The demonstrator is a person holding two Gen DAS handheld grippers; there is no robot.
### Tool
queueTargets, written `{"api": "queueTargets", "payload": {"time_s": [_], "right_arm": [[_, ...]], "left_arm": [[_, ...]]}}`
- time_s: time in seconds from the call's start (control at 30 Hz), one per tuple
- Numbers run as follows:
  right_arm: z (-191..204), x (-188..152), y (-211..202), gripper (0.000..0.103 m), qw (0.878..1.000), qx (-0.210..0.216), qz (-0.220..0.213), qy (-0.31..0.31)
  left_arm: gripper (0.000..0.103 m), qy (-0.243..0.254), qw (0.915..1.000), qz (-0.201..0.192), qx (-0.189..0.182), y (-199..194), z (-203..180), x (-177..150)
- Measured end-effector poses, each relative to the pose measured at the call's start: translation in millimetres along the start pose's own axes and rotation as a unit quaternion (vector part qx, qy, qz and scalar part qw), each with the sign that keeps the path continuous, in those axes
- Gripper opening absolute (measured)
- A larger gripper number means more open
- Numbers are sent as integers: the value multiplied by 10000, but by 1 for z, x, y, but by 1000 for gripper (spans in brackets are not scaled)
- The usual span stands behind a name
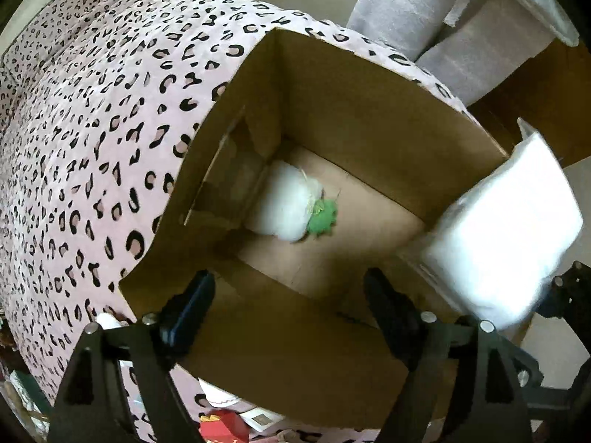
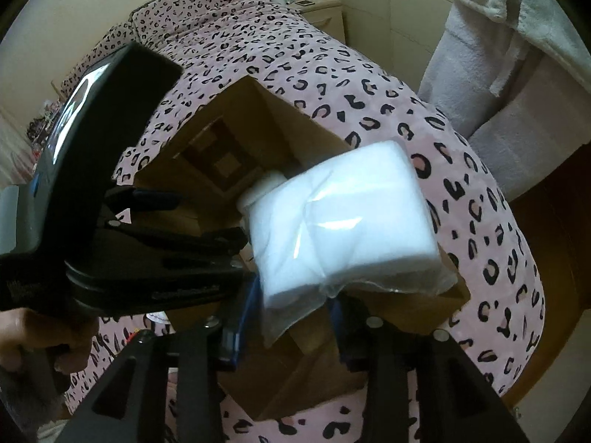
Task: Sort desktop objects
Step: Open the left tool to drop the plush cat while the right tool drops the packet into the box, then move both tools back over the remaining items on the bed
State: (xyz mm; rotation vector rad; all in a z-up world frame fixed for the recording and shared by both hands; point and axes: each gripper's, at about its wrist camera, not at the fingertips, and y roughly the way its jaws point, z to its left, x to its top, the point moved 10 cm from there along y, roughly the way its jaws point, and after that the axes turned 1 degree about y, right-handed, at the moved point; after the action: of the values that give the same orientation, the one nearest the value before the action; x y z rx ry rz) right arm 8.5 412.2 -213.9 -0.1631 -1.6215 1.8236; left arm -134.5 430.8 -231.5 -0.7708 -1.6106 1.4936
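Observation:
An open cardboard box sits on a bed with a pink leopard-print cover. Inside lies a white fluffy item with a green part. My left gripper is open and empty, its fingers spread over the box's near wall. My right gripper is shut on a white plastic-wrapped tissue pack and holds it over the box. The pack also shows in the left wrist view at the box's right corner. The left gripper's body fills the left of the right wrist view.
A grey-white robe hangs at the right by a brown wooden surface. A nightstand with bottles stands behind the bed. Red and mixed clutter lies below the box's near edge.

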Motion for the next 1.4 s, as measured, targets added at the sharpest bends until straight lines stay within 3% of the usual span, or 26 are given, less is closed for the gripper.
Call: {"api": "queueTargets", "payload": {"time_s": [0.23,0.33,0.4,0.63,0.8,1.07,1.3,1.4], "right_arm": [[-3,-1,-5,40,9999,-94,79,-81],[1,1,-11,48,9995,-172,35,-246],[4,1,-16,53,9994,-177,8,-313],[19,-1,-36,53,9993,-105,-43,-351],[40,-9,-55,53,9992,-39,-88,-399],[86,-26,-73,53,9988,-89,-37,-487],[130,-54,-73,53,9967,160,190,-769],[148,-76,-69,53,9943,252,312,-992]], "left_arm": [[88,-68,9997,-213,-36,-17,5,-4],[88,-192,9993,-326,-43,-29,11,-8],[88,-313,9986,-409,-75,-39,16,-12],[88,-852,9936,-724,-140,-82,42,-45],[89,-1380,9867,-856,-116,-109,66,-90],[90,-2052,9760,-707,156,-127,95,-181],[95,-2720,9591,-745,257,-139,118,-263],[95,-3102,9479,-688,211,-138,131,-301]]}}
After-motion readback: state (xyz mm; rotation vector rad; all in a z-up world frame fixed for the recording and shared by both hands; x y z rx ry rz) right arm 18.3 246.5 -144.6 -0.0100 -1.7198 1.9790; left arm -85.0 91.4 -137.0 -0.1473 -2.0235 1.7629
